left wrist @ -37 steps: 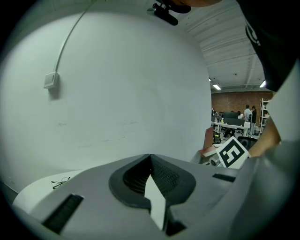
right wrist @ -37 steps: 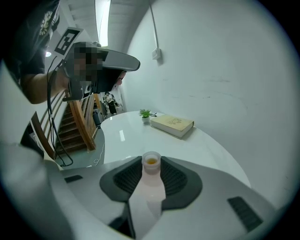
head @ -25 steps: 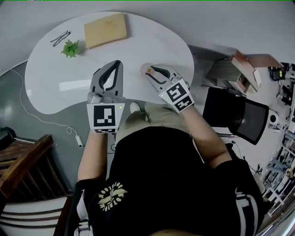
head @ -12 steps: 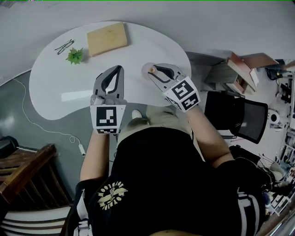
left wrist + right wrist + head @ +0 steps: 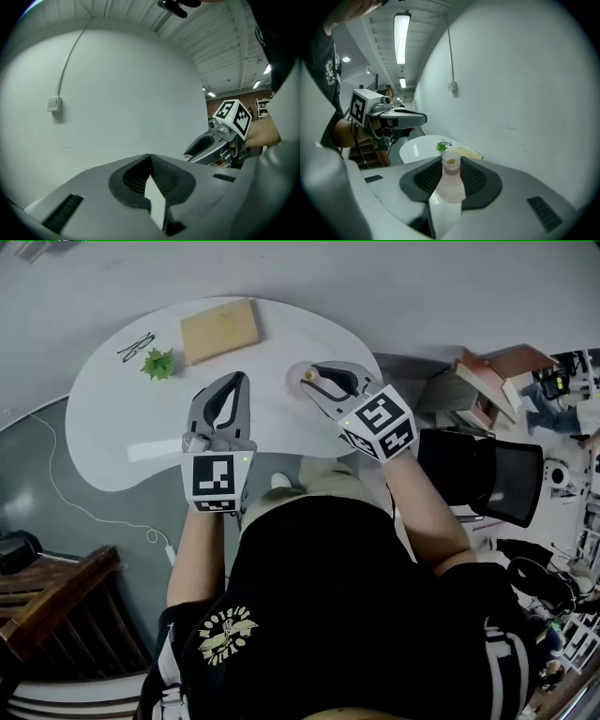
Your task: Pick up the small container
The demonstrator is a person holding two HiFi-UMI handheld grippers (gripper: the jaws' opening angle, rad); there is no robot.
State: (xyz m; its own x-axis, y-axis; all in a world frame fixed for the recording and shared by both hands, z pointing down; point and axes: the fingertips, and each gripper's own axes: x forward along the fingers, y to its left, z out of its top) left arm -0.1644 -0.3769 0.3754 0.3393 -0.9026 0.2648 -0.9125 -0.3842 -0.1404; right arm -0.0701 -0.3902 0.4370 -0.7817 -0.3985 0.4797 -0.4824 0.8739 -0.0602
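Note:
The small container [image 5: 451,180] is a translucent pinkish flask with something yellow in its neck. My right gripper [image 5: 451,163] is shut on it, the pads pressing its body, and holds it upright in the air. From the head view the container [image 5: 307,378] hangs over the white table's [image 5: 112,427] right part, in the right gripper [image 5: 312,377]. My left gripper [image 5: 241,381] hovers a hand's width to its left. Its jaws meet at the tip in the left gripper view [image 5: 150,157], with nothing between them.
On the table's far side lie a tan board [image 5: 219,330], a small green plant [image 5: 157,363] and a pair of glasses [image 5: 136,346]. A black chair [image 5: 492,479] stands at the right, a wooden chair [image 5: 47,596] at the lower left, and stacked boxes [image 5: 492,381] at the right.
My right gripper has drifted a little up and to the right with the container still in it. The left gripper has stayed about where it was.

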